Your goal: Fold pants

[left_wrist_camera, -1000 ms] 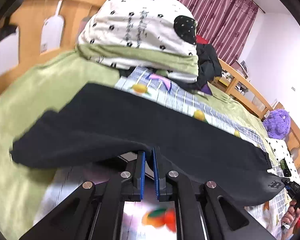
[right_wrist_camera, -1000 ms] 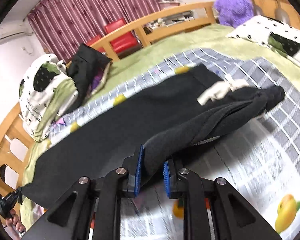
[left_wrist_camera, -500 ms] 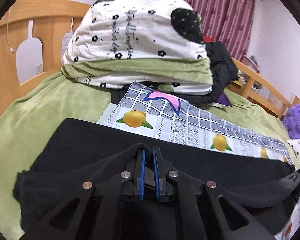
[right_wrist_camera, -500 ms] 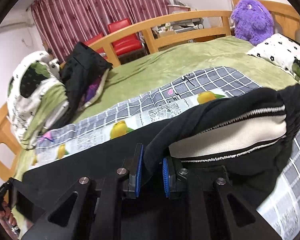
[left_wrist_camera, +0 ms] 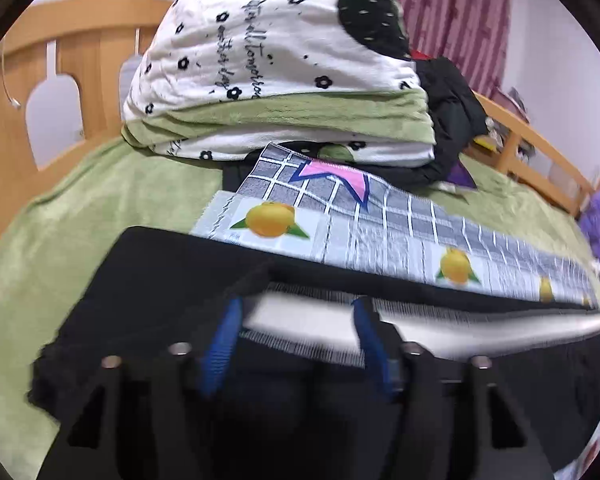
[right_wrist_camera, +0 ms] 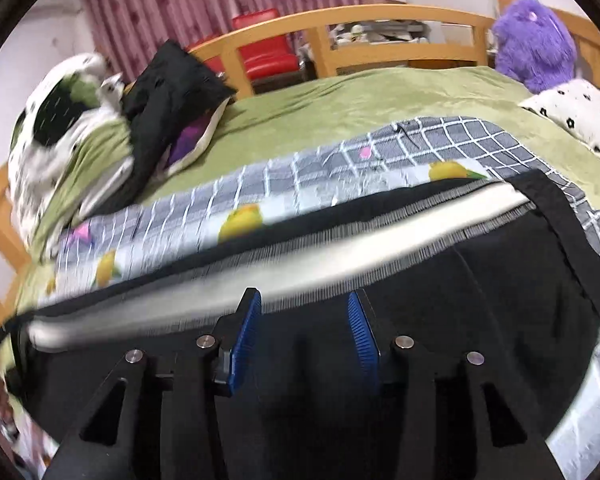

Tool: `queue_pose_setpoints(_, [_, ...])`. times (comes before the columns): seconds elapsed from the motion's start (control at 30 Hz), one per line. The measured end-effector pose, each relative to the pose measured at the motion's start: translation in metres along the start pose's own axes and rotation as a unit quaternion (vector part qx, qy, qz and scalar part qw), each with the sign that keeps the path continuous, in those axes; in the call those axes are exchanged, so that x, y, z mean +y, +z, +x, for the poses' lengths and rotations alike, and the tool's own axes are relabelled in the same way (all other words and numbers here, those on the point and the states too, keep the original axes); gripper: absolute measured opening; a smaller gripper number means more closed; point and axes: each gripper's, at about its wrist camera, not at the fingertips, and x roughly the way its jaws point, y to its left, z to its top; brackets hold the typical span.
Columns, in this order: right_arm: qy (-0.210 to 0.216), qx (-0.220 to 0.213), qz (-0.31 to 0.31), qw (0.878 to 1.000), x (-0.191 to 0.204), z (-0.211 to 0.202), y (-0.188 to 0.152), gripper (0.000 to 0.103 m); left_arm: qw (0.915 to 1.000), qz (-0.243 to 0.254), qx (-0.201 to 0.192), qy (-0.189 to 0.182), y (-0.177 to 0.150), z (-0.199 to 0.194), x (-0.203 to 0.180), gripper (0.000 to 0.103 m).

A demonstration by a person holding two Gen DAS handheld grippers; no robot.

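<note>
Both the left gripper (left_wrist_camera: 296, 340) and right gripper (right_wrist_camera: 304, 336) have just spread their jaws, empty; the black fleece-lined pants (right_wrist_camera: 480, 280) lie folded lengthwise right under them; next likely a crosswise fold, needing fresh grips.

You have one pair of black pants (right_wrist_camera: 480, 280) on one bed (right_wrist_camera: 360, 96), spread over one checked sheet (right_wrist_camera: 440, 140). Two tools, the left tool (left_wrist_camera: 296, 336) and the right tool (right_wrist_camera: 304, 332). One purple plush toy (right_wrist_camera: 532, 44), one red chair (right_wrist_camera: 264, 48), one stack of folded bedding (left_wrist_camera: 276, 64), one black jacket (right_wrist_camera: 168, 84).
</note>
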Motion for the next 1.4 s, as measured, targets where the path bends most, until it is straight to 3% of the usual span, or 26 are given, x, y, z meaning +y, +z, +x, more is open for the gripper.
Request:
queue_pose_setpoints(0.1, [0.000, 0.021, -0.018, 1.000, 0.002, -0.022, -0.026, 0.045, 0.9994, 0.026, 0.008, 0.019, -0.020, -0.022, 0.008, 0.065])
queue_pose_setpoints(0.23, [-0.016, 0.039, -0.034, 0.999, -0.004, -0.049, -0.068, 0.049, 0.9977, 0.011, 0.048, 0.045, -0.056, -0.036, 0.038, 0.066])
queue_pose_setpoints(0.3, [-0.032, 0.042, -0.036, 0.998, -0.013, -0.061, -0.089, 0.049, 0.9966, 0.004, 0.056, 0.061, -0.070, -0.036, 0.052, 0.066])
queue_pose_setpoints(0.43, [-0.041, 0.053, -0.005, 0.998, -0.035, -0.077, -0.119, 0.049, 0.9954, 0.010, 0.080, 0.052, -0.078, -0.015, 0.061, 0.066])
queue_pose_setpoints(0.53, [-0.041, 0.065, 0.029, 0.997, -0.049, -0.082, -0.136, 0.049, 0.9932, 0.033, 0.080, 0.078, -0.073, 0.006, 0.055, 0.066])
queue_pose_setpoints(0.57, [-0.044, 0.067, 0.037, 0.996, -0.052, -0.082, -0.141, 0.049, 0.9919, 0.040, 0.080, 0.090, -0.071, 0.013, 0.053, 0.060])
queue_pose_setpoints(0.63, [-0.049, 0.067, 0.046, 0.995, -0.055, -0.084, -0.148, 0.049, 0.9914, 0.048, 0.065, 0.102, -0.060, 0.020, 0.055, 0.033])
queue_pose_setpoints(0.7, [-0.059, 0.064, 0.047, 0.995, -0.057, -0.087, -0.154, 0.049, 0.9938, 0.042, 0.047, 0.091, -0.039, 0.023, 0.063, 0.027])
queue_pose_setpoints(0.73, [-0.061, 0.062, 0.045, 0.995, -0.057, -0.087, -0.156, 0.049, 0.9939, 0.034, 0.036, 0.098, -0.025, 0.024, 0.068, 0.014])
queue_pose_setpoints(0.8, [-0.066, 0.058, 0.043, 0.995, -0.057, -0.087, -0.156, 0.049, 0.9915, 0.025, 0.016, 0.126, 0.002, 0.025, 0.076, 0.014])
queue_pose_setpoints(0.9, [-0.069, 0.052, 0.045, 0.995, -0.056, -0.086, -0.151, 0.049, 0.9900, 0.011, 0.010, 0.140, 0.027, 0.019, 0.083, 0.024])
queue_pose_setpoints(0.97, [-0.066, 0.046, 0.049, 0.996, -0.058, -0.086, -0.148, 0.049, 0.9918, 0.010, 0.015, 0.126, 0.027, 0.009, 0.082, 0.042])
queue_pose_setpoints(1.03, [-0.056, 0.039, 0.064, 0.996, -0.061, -0.088, -0.144, 0.049, 0.9961, 0.002, 0.021, 0.086, 0.015, -0.004, 0.081, 0.057])
queue_pose_setpoints(1.2, [-0.025, 0.041, 0.096, 0.994, -0.066, -0.087, -0.139, 0.050, 0.9972, -0.029, 0.060, -0.034, -0.040, -0.039, 0.072, 0.058])
queue_pose_setpoints(1.27, [-0.019, 0.044, 0.098, 0.994, -0.067, -0.083, -0.137, 0.052, 0.9902, -0.064, 0.090, -0.085, -0.070, -0.048, 0.072, 0.058])
queue_pose_setpoints(1.4, [-0.009, 0.059, 0.110, 0.992, -0.066, -0.066, -0.132, 0.055, 0.9738, -0.125, 0.140, -0.128, -0.117, -0.043, 0.080, 0.058])
